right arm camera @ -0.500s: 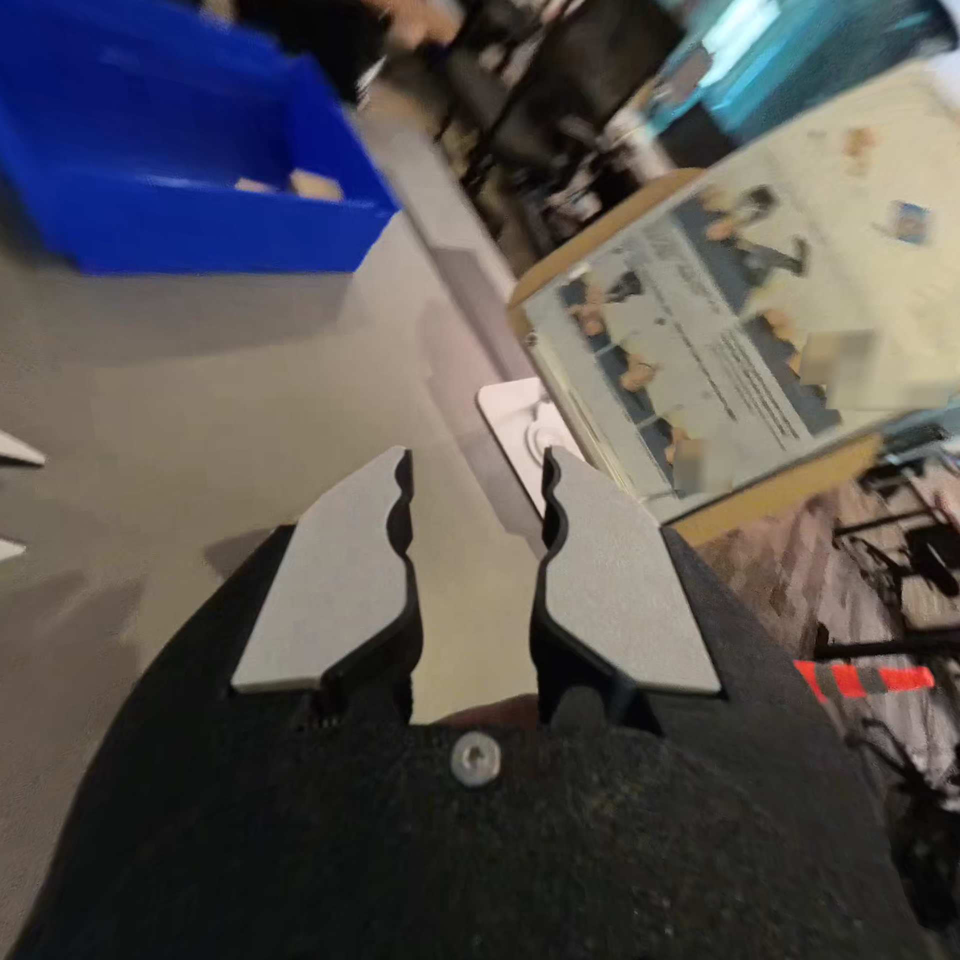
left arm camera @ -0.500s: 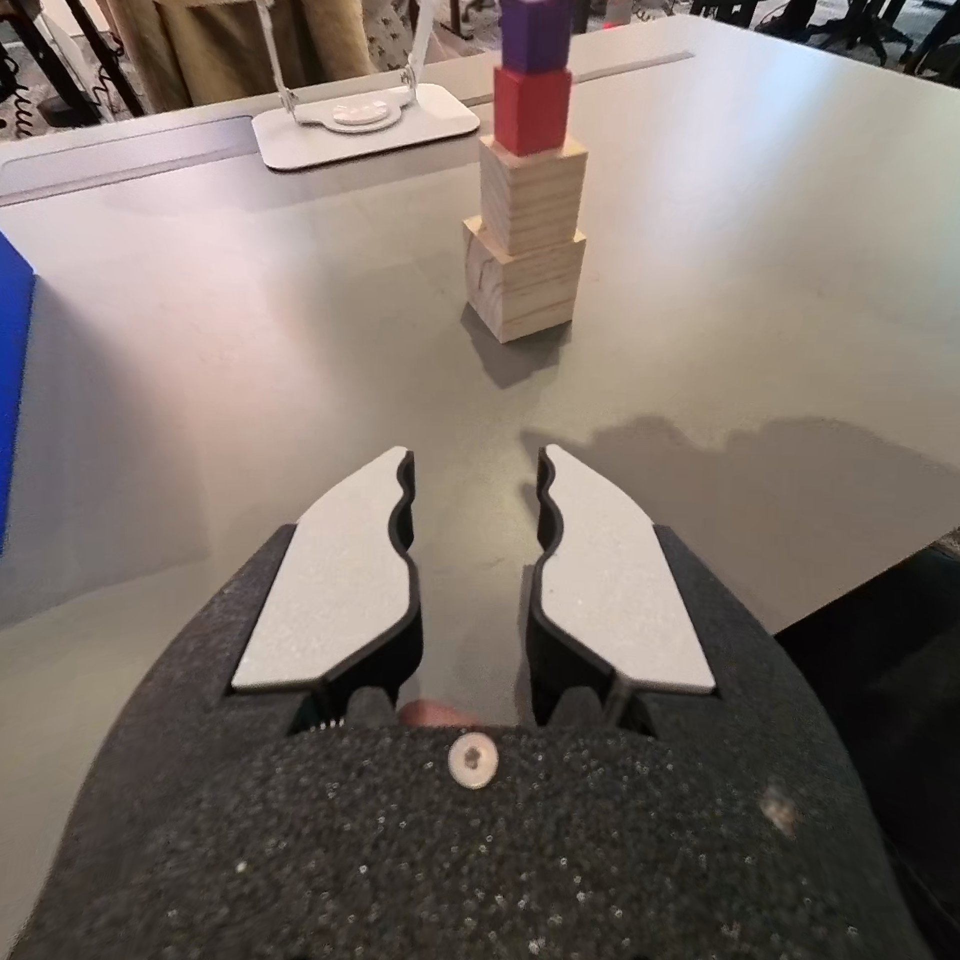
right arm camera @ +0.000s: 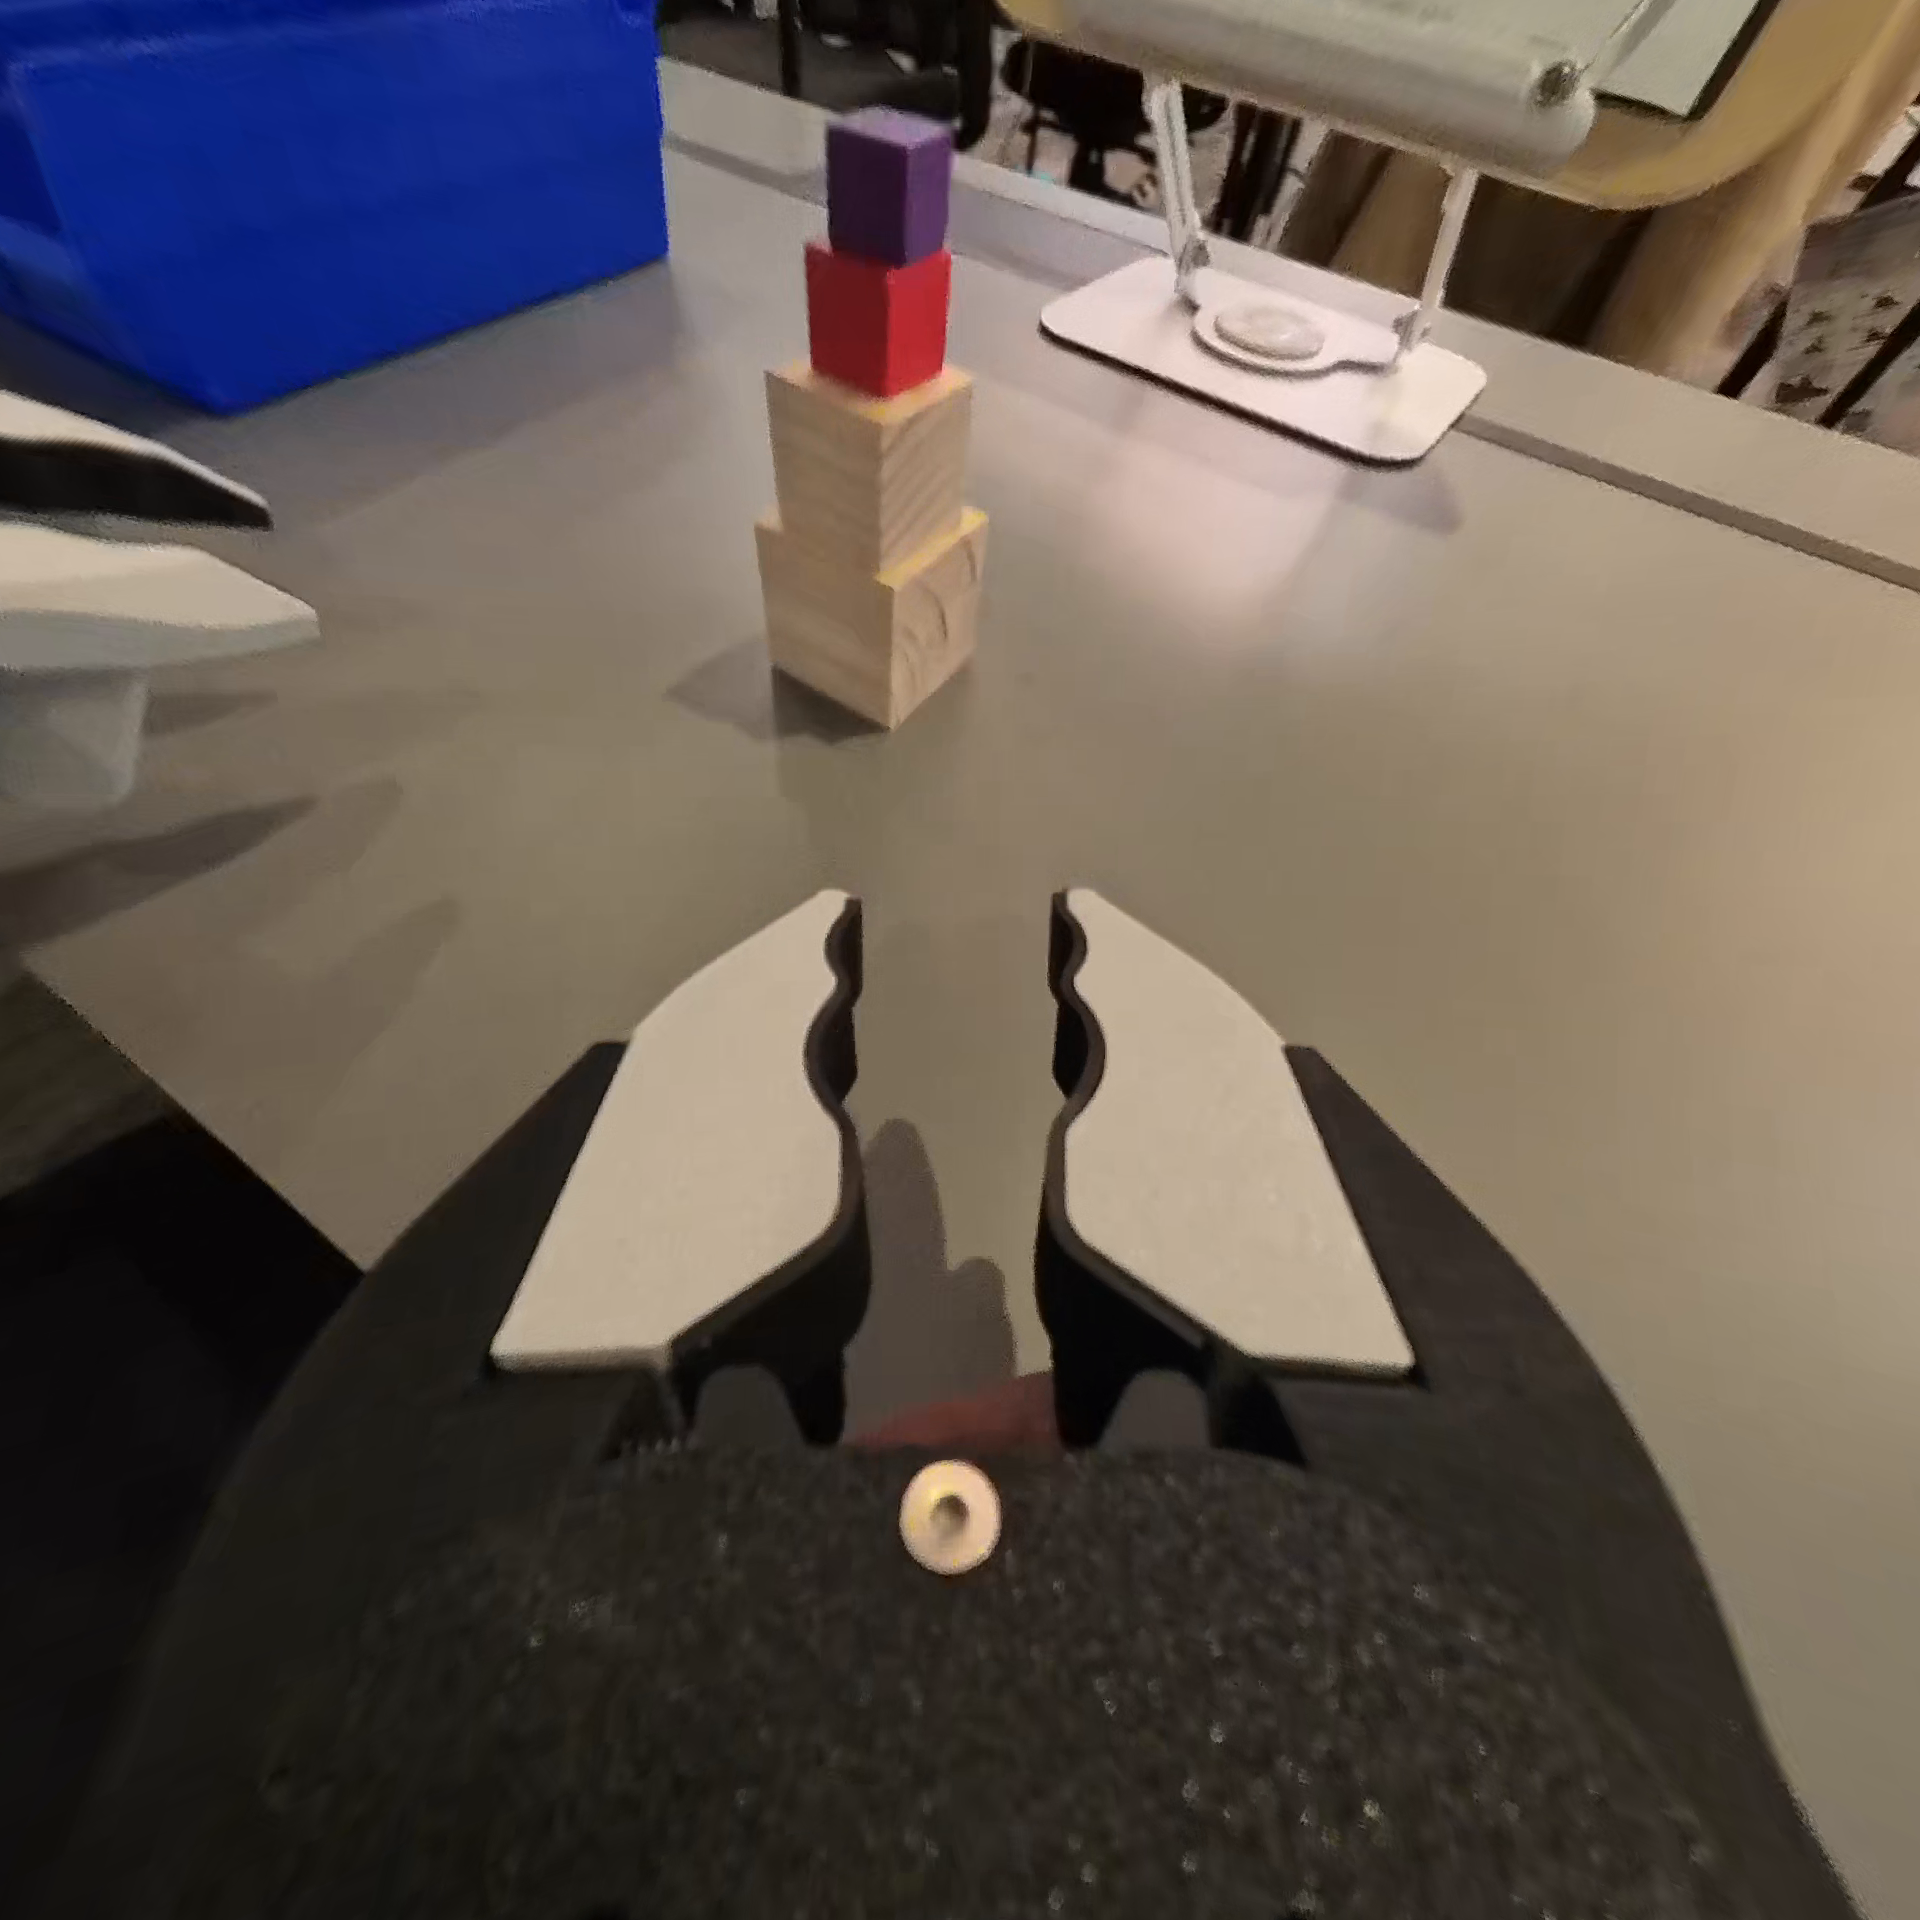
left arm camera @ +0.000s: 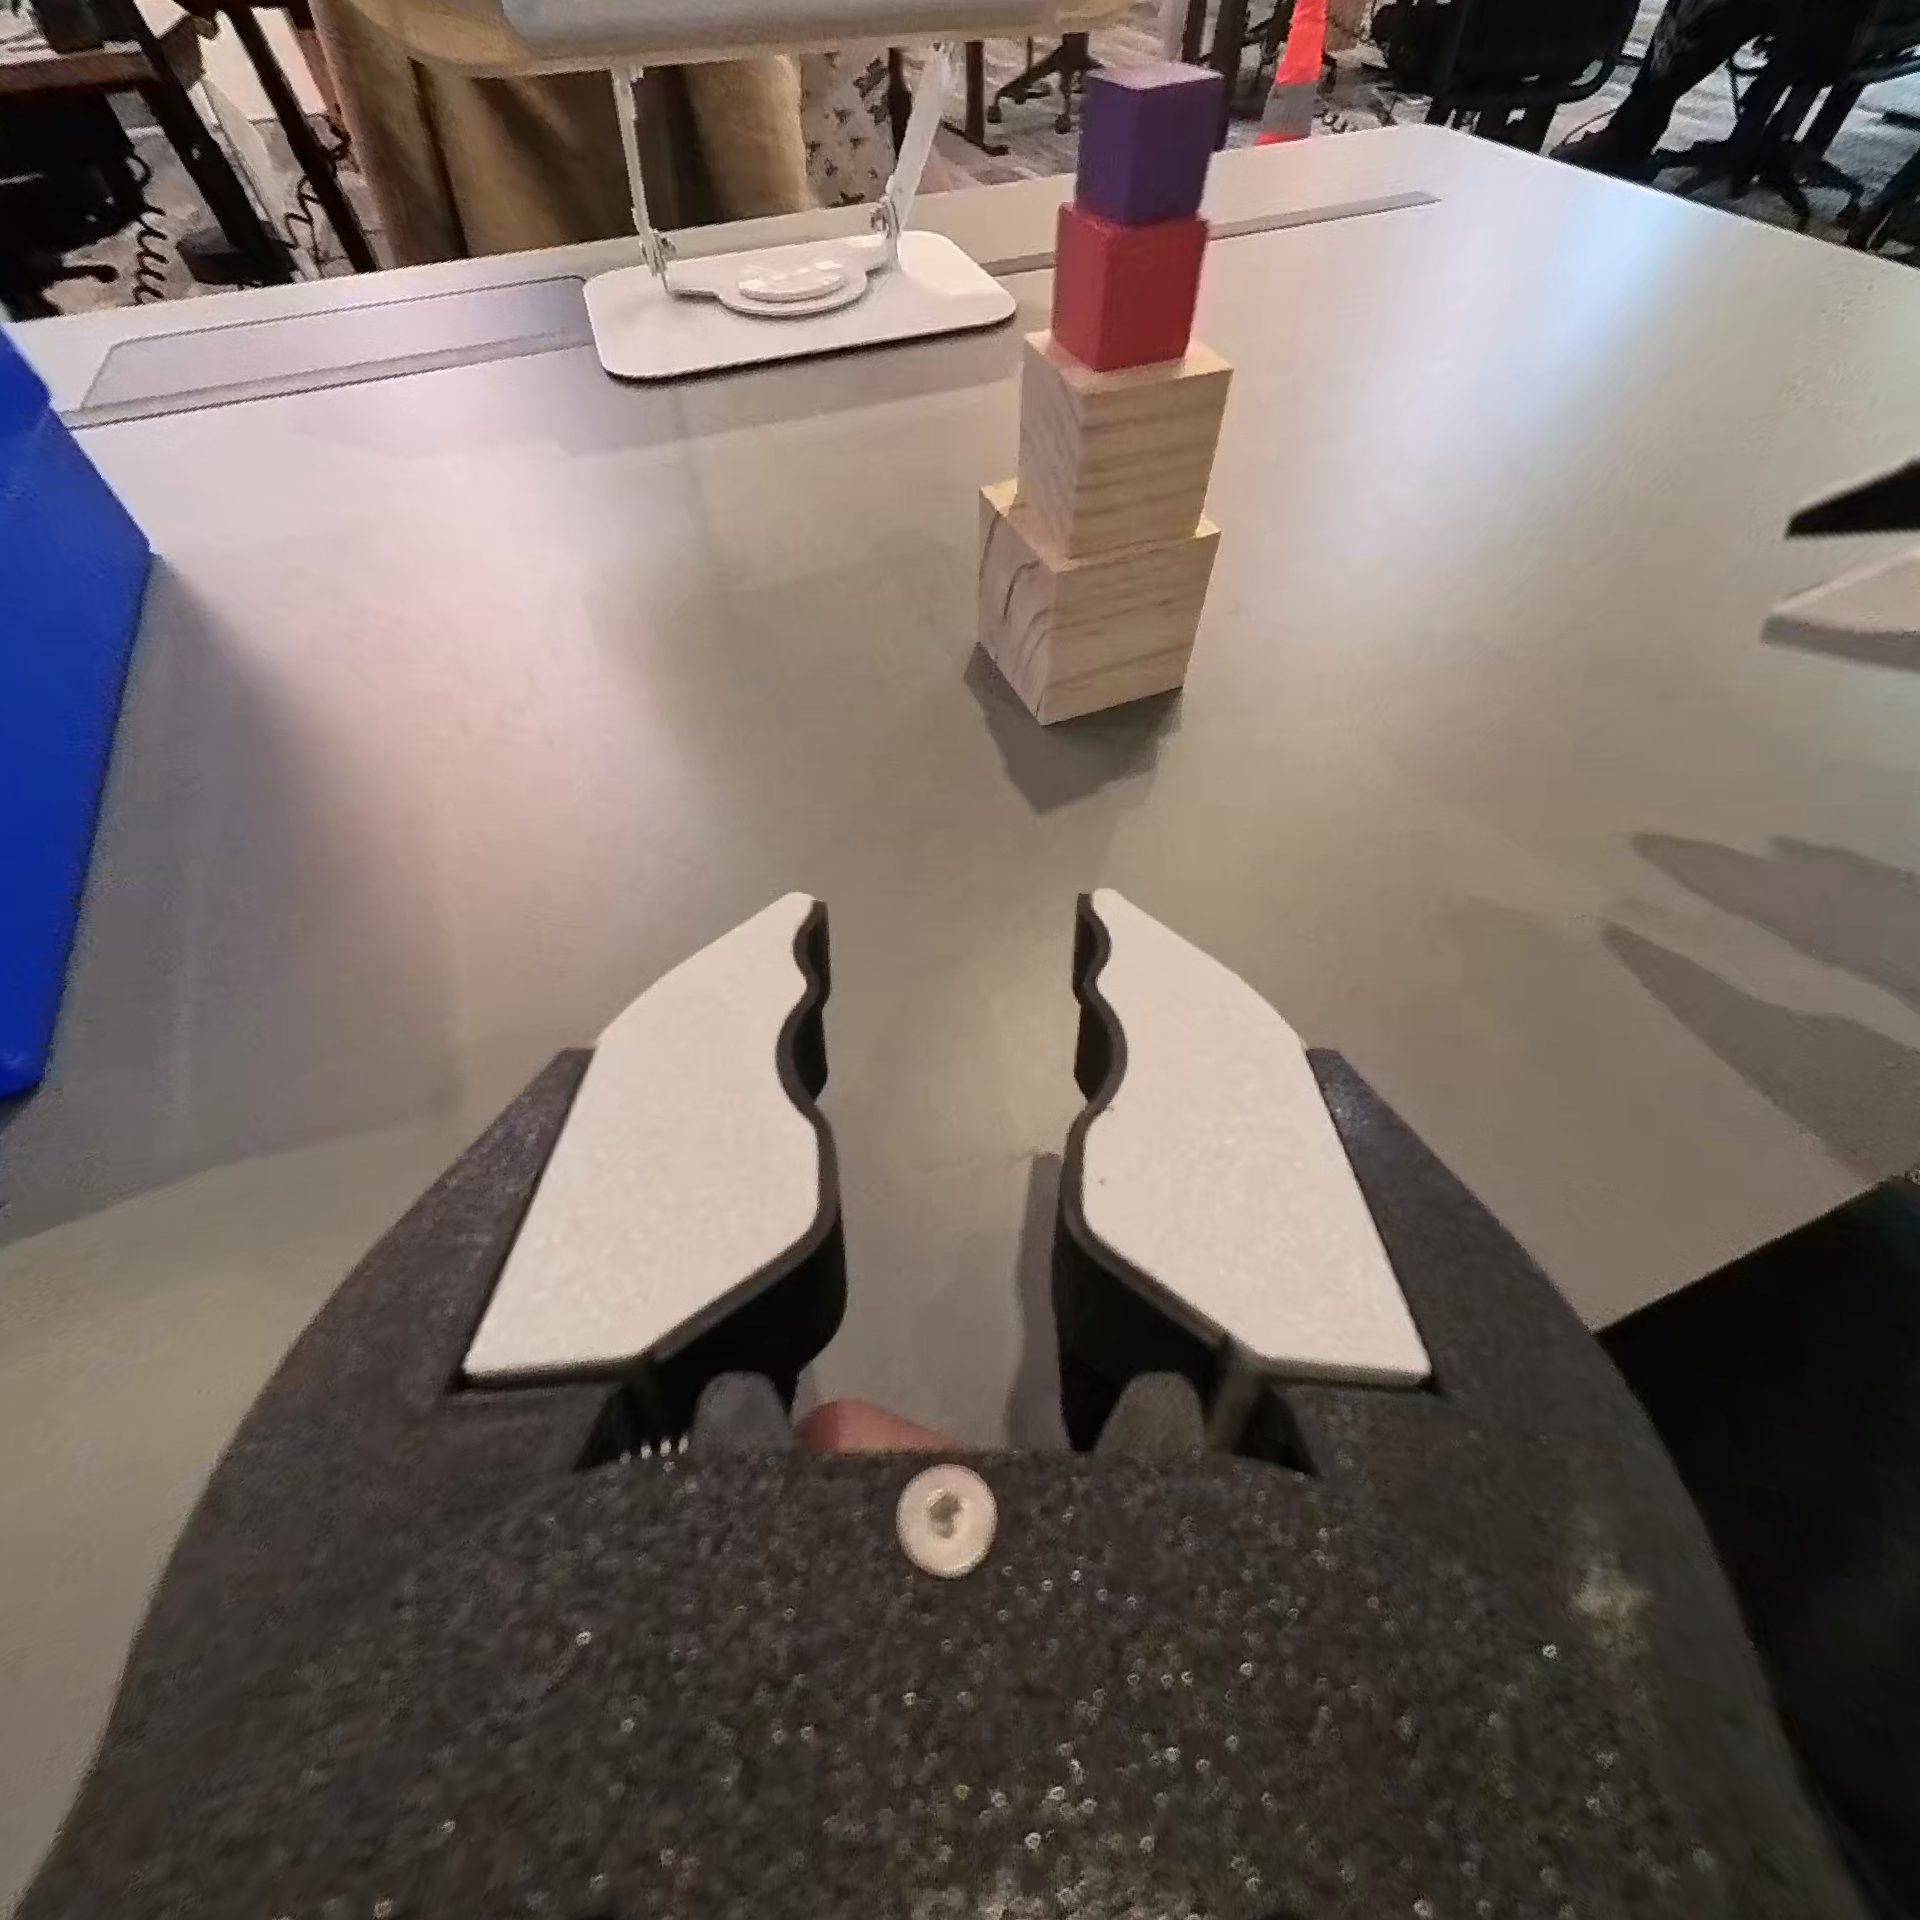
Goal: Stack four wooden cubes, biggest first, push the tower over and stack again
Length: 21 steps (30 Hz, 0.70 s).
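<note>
A tower of four cubes stands upright on the grey table (left arm camera: 520,727). A large plain wood cube (left arm camera: 1096,618) is at the bottom, a smaller plain wood cube (left arm camera: 1122,442) on it, then a red cube (left arm camera: 1127,281), then a purple cube (left arm camera: 1143,140) on top. The tower also shows in the right wrist view, with its bottom cube (right arm camera: 873,613), second cube (right arm camera: 868,462), red cube (right arm camera: 878,317) and purple cube (right arm camera: 888,187). My left gripper (left arm camera: 951,914) is open and empty, well short of the tower. My right gripper (right arm camera: 956,904) is open and empty, also short of it.
A blue bin (left arm camera: 52,727) stands at the left; in the right wrist view (right arm camera: 312,187) it is behind the tower. A white stand base (left arm camera: 800,307) sits at the table's far edge. The right gripper's fingertips (left arm camera: 1860,566) show at the right edge, the left's (right arm camera: 135,561) at the left. About 12 cm separates my left fingertips from the large plain wood cube (left arm camera: 1096,618). Seen from the right wrist view (right arm camera: 787,590) as well.
The right gripper has swung round from facing the stand and floor to facing the tower. The left gripper has tilted up slightly, so the whole tower is now in view. The tower has not moved.
</note>
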Each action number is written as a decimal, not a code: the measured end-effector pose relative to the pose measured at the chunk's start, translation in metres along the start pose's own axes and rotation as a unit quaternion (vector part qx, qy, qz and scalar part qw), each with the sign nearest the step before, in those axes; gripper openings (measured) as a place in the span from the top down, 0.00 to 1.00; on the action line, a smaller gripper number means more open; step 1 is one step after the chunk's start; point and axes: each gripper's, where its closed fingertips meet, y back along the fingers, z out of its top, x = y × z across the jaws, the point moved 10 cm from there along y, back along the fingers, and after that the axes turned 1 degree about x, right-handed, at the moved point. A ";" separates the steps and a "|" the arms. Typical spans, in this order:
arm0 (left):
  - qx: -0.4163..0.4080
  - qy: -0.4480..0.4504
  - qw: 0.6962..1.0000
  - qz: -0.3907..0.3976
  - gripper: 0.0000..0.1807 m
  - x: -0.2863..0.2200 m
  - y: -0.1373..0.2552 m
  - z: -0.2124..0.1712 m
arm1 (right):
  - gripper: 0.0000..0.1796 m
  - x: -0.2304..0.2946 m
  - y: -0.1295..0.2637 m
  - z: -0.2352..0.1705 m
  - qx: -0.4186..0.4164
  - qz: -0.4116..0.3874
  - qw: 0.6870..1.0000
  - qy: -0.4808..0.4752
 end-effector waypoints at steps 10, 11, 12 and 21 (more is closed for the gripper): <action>0.003 -0.034 0.999 -0.008 0.76 -0.022 -0.001 0.000 | 0.84 0.008 0.009 -0.014 0.012 0.008 0.999 0.039; 0.005 -0.036 0.999 -0.010 0.76 -0.023 -0.001 -0.001 | 0.85 0.008 0.009 -0.015 0.013 0.009 0.999 0.036; 0.006 -0.036 0.999 -0.011 0.75 -0.025 -0.002 -0.001 | 0.85 0.007 0.008 -0.015 0.015 0.010 0.999 0.035; 0.008 -0.037 0.999 -0.017 0.76 -0.025 -0.001 -0.002 | 0.86 0.010 0.007 -0.016 0.020 0.015 0.999 0.037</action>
